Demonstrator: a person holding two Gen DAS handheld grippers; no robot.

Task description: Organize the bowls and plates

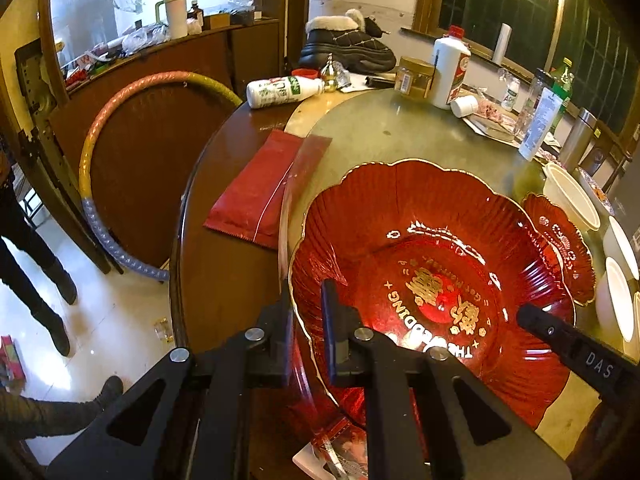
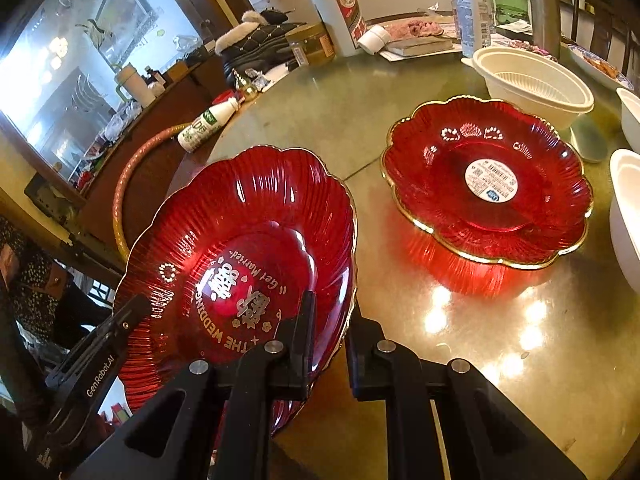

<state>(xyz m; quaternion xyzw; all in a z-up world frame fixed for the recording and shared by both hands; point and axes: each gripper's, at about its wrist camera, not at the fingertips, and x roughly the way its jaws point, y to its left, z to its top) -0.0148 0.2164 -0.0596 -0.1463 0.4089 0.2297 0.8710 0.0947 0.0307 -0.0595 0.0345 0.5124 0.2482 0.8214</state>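
The near rim of the red plate is hidden behind the left gripper. Right of this plate, the white bowls are cut off by the frame edge. Beyond it, bottle labels are too small to be read.

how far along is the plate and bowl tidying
Early. In hand: both tongs, left and right, grip the wedding plate by opposite rims, tilted. Left: the stickered red plate lies alone, and the white bowls sit unstacked beside it.
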